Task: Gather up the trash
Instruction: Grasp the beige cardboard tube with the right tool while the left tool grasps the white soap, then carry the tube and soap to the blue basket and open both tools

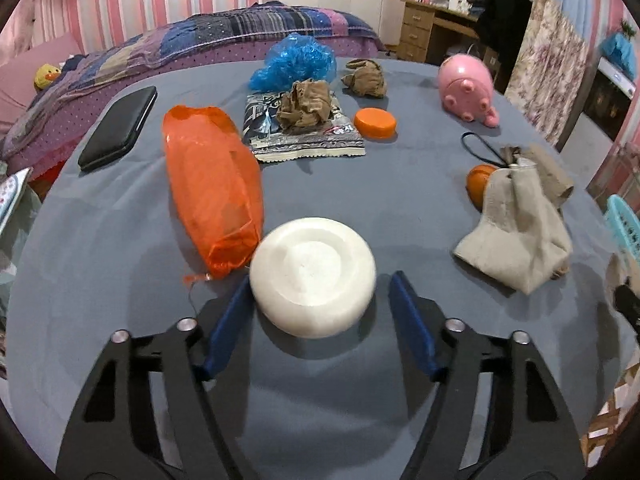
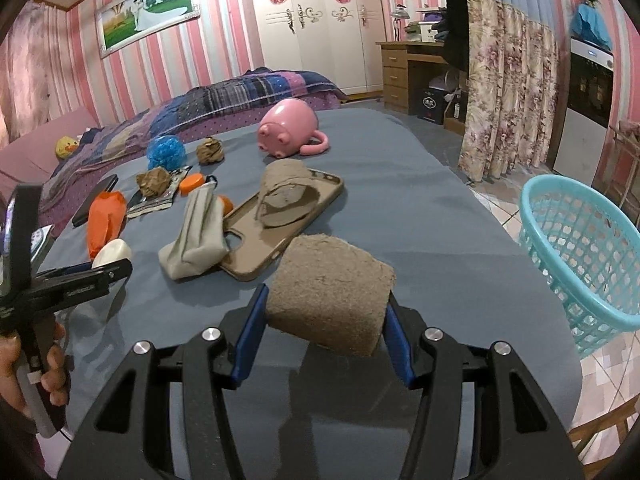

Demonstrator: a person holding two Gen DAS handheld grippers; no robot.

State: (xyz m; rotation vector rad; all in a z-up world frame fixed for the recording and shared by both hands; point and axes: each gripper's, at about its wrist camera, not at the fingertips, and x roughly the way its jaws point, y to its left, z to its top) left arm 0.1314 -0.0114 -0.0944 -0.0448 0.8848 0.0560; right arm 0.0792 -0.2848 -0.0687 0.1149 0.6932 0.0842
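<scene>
- From my left wrist view, the teal basket (image 1: 626,228) is cut off by the right edge.
- An orange ball (image 1: 478,184) sits half hidden behind the grey pouch (image 1: 516,232).
- The wrapper (image 1: 304,140) print is illegible.

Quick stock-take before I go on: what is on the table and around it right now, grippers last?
white round dish: 1, white, upside down between the left gripper's fingers
orange bag: 1, left of dish
crumpled brown paper: 2, far middle
blue bag: 1, far
orange lid: 1, middle
pink pig toy: 1, far right
beige pouch: 1, beside phone case
phone case: 1, tan, centre
black case: 1, far left
basket: 1, turquoise, on the floor, right
brown block: 1, in right gripper
left gripper: open
right gripper: shut on block
</scene>
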